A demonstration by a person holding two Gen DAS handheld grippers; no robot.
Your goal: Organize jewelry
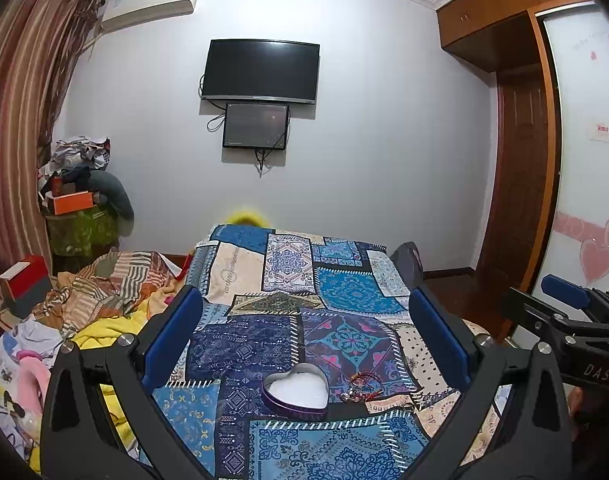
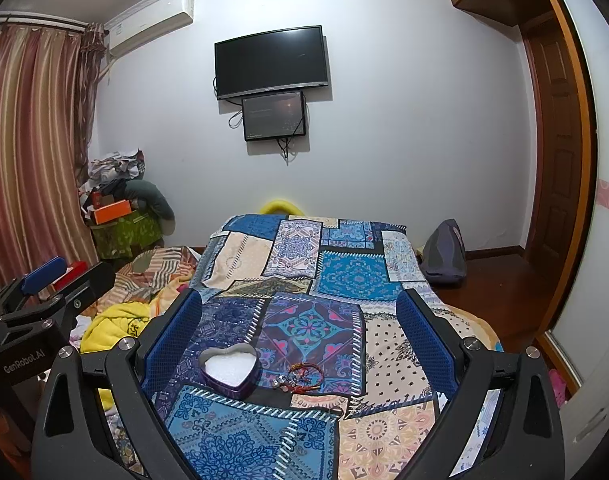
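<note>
A purple heart-shaped tin (image 1: 296,392) with white padding sits open on the patchwork bedspread (image 1: 304,280); it also shows in the right wrist view (image 2: 230,370). A red cord bracelet with small silver charms (image 1: 362,388) lies just right of the tin, also in the right wrist view (image 2: 300,378). A thin ring-like piece (image 2: 336,413) lies nearer, to the right. My left gripper (image 1: 304,320) is open and empty, held above the bed behind the tin. My right gripper (image 2: 298,316) is open and empty, likewise above the bed. Each gripper shows at the other view's edge.
Crumpled blankets and yellow cloth (image 1: 104,304) pile up left of the bed. A red box (image 1: 24,280) and a stack of clutter (image 1: 80,184) stand by the curtain. A dark bag (image 2: 444,252) lies on the floor at right. A TV (image 1: 260,70) hangs on the far wall.
</note>
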